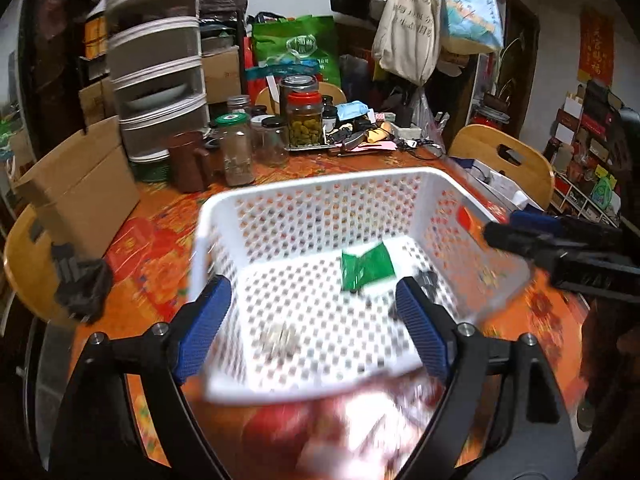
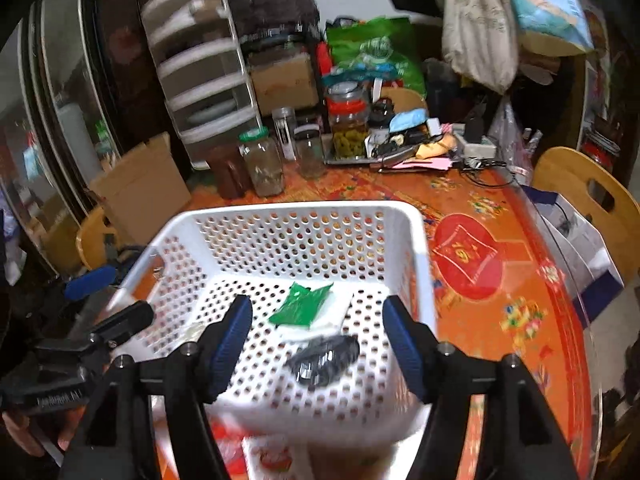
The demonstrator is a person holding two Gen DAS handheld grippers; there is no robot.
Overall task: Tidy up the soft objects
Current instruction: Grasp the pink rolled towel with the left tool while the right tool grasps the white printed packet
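Observation:
A white perforated basket stands on the orange patterned table. Inside it lie a green soft packet on a white sheet, a dark crumpled object and a pale greyish item. My left gripper is open and empty, over the basket's near edge. My right gripper is open and empty, above the basket floor near the dark object. The right gripper shows from the side in the left wrist view, and the left gripper in the right wrist view.
Glass jars, a brown pot and a tray of clutter crowd the table's far side. A cardboard box and drawer tower stand left. Wooden chairs ring the table. A blurred red thing lies near the front edge.

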